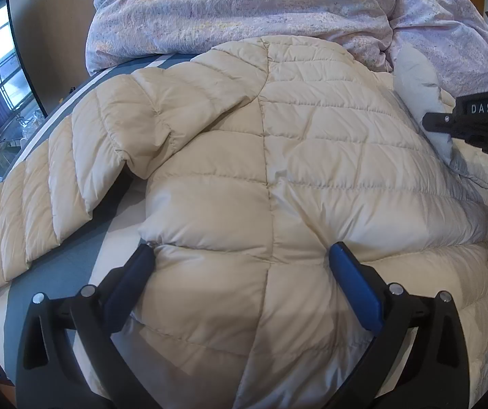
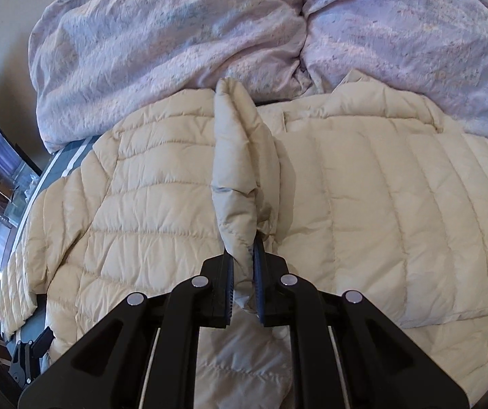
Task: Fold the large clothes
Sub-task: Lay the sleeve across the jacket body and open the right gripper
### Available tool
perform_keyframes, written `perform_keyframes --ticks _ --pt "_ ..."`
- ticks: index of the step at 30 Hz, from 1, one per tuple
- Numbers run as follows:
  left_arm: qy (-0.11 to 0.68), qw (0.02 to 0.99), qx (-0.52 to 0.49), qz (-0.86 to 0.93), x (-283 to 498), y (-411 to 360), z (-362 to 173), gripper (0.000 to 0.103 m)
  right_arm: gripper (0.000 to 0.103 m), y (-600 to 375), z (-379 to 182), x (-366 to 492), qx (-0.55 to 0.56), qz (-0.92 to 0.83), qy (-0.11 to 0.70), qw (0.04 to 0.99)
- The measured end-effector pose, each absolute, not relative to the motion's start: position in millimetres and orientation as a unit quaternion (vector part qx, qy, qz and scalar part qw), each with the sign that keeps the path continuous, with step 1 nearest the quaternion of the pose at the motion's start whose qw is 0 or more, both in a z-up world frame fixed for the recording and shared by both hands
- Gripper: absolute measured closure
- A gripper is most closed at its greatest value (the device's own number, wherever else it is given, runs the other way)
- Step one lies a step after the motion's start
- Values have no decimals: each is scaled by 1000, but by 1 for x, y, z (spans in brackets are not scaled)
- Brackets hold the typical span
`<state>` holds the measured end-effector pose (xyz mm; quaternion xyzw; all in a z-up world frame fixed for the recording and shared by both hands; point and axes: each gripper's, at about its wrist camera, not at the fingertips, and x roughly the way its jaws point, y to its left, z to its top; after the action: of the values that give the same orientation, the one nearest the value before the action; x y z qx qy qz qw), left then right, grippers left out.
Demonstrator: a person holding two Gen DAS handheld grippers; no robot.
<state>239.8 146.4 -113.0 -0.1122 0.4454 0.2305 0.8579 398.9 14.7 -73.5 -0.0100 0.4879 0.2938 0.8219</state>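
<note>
**Ana:** Cream quilted nylon all over the bed — the jacket (image 1: 278, 156) lies spread on the striped sheet (image 1: 84, 266), just near of the lilac duvet (image 1: 244, 3) heaped at the far side.

**Ben:** And the right gripper (image 2: 244, 266)?

**Ana:** Clamped tight on a cream sleeve (image 2: 237, 170). The jaws are pressed together on the cuff end, and the sleeve runs straight away from them toward the duvet, lifted in a ridge above the jacket's body.

**Ben:** So its long axis is near-to-far, in line with the gripper.

**Ana:** Exactly, and that's what the fold turns on. The sleeve sits over the jacket's middle, with quilted panels to both left and right of it. I'd judge it wants laying down across the body, not dragged off the edge.

**Ben:** The left gripper (image 1: 240, 255)?

**Ana:** Jaws wide apart, fingertips pressing into the near part of the jacket, one either side of the centre seam. Nothing is pinched between them; it looks like a hold-down, though that's my reading.

**Ben:** Which one is nearer the other sleeve?

**Ana:** The left. That left sleeve (image 1: 39, 197) lies out to the left along the bed's edge, slanting from the shoulder toward the near side, well clear of the right gripper. From the left wrist view you see the right gripper poking in at the right edge, over a raised pale fold.
</note>
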Motion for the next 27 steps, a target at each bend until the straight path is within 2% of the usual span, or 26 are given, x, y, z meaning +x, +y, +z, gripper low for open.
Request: perform_keyframes --ticks 7,9,11,14,21,27 --pt "445 858 -112 231 240 146 -113 2 90 13 -71 394 -3 302 494 815" --pt "445 858 -112 231 240 146 -113 2 85 12 -69 393 4 312 498 809" --pt "445 858 -112 231 240 146 -113 2 70 9 -65 392 16 323 500 804" --pt "445 858 -112 231 240 146 -113 2 54 0 -52 389 38 337 487 805" --pt "444 858 -112 231 240 146 -113 2 53 -28 -33 398 65 307 451 836" --pt "444 858 -112 231 240 146 -113 2 52 -47 -51 416 59 238 458 854"
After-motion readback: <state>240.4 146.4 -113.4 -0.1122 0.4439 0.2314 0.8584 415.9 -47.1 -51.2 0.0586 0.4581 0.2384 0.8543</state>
